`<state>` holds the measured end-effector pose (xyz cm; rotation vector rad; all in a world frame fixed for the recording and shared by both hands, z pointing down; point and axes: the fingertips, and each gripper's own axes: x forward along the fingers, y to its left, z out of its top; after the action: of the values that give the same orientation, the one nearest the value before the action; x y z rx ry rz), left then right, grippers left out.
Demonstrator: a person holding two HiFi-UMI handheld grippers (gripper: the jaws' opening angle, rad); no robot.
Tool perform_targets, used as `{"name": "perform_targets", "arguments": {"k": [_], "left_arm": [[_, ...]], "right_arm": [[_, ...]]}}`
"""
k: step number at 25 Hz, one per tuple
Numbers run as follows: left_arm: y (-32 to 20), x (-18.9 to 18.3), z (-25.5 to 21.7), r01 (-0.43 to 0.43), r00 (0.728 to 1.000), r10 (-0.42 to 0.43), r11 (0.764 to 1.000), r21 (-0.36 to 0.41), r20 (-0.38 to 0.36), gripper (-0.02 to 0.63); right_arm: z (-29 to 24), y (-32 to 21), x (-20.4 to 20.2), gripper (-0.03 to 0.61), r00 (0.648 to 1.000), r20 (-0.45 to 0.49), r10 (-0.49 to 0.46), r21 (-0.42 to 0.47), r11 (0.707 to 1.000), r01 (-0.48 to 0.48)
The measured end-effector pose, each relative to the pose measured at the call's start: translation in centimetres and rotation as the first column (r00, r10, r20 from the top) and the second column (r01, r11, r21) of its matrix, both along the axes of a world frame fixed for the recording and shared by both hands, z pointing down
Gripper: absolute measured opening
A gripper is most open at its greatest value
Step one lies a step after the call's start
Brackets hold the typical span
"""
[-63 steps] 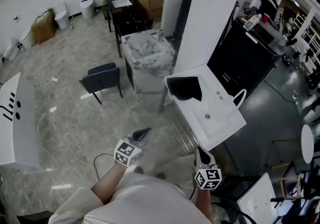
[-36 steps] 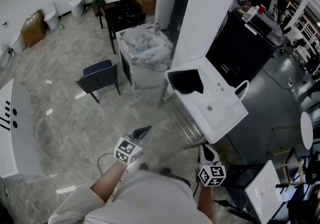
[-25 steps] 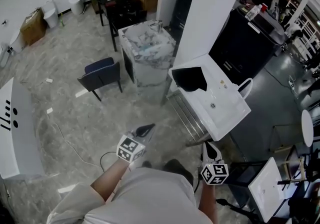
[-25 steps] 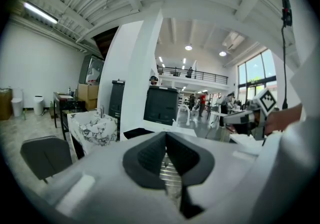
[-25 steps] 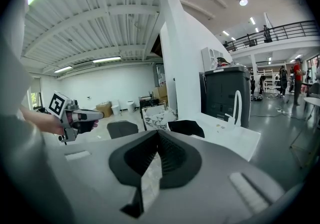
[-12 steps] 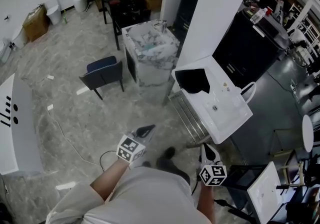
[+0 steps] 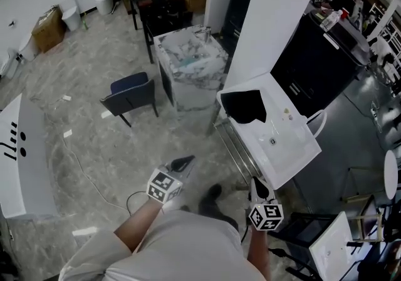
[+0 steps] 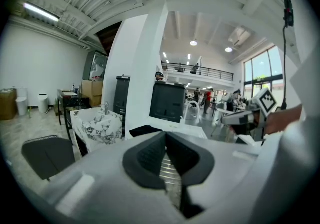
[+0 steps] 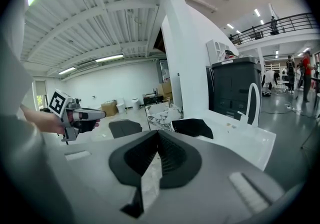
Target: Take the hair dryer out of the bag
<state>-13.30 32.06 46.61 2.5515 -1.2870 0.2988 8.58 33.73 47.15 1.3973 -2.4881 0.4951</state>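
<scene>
A black bag (image 7: 244, 105) lies at the far end of a white sink table (image 7: 294, 148); it also shows as a dark shape beyond the jaws in the left gripper view (image 8: 145, 130) and the right gripper view (image 9: 192, 128). No hair dryer is visible. My left gripper (image 7: 183, 163) is held over the floor, well short of the table, shut and empty. My right gripper (image 7: 257, 185) is near the table's front corner, also shut with nothing in it. Each gripper camera sees the other gripper: the right gripper (image 8: 227, 118) and the left gripper (image 9: 95, 114).
A blue chair (image 7: 131, 95) and a marble-patterned cabinet (image 7: 188, 63) stand on the floor to the left of the table. A white pillar (image 7: 276, 16) rises behind it, with a black counter (image 7: 319, 60) beyond. A curved white faucet (image 7: 316, 120) sits at the table's right edge. A cable (image 7: 94, 185) trails on the floor.
The person has stepped toward the sink table, which now sits a little nearer and further right in view. Both grippers stay shut and keep their pose in front of the body.
</scene>
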Motion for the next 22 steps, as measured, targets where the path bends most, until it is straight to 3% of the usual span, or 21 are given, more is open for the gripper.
{"name": "perform_targets", "arguments": {"k": [22], "left_arm": [[-16.1,4.8,2.1,0.115,0.992,-0.111,0.991,-0.067,0.064,-0.002]], "right_arm": [[3.6,-19.1,3.6,0.005,0.988,0.042,-0.147,-0.074,0.986,0.149]]}}
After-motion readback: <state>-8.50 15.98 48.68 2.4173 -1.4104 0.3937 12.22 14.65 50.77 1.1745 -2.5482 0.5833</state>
